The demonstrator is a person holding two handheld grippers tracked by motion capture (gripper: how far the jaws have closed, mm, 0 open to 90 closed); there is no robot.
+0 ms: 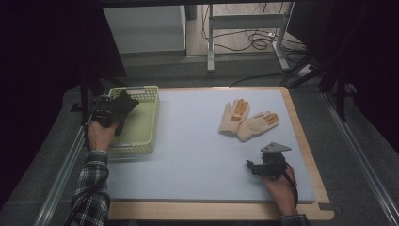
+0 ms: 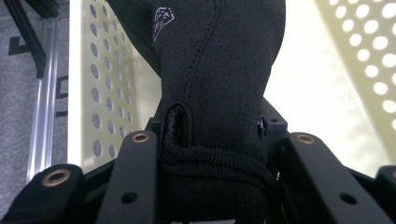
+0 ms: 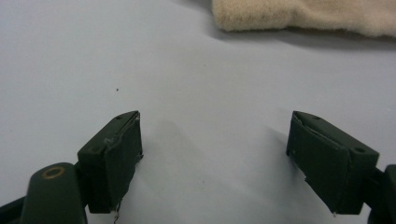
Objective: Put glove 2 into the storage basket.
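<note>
Glove: black glove [image 2: 219, 93] clamped by its cuff in my left gripper [image 1: 123, 104], long axis running away from the jaws.
Basket: yellow basket [image 1: 149, 123] directly below the glove; its fingers hang over the floor.
Next move, my guess: let go, straight down.
Right gripper [image 1: 249, 165]: jaws spread, holding nothing, near the cream gloves [image 1: 247, 120], well apart from the basket.

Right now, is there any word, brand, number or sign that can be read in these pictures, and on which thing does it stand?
No readable word or number anywhere.
Black glove, held by the left gripper over the yellow basket: a small pale emblem near its top, a sign without letters, too small to identify.
Cream gloves on the table: no print visible.
</note>
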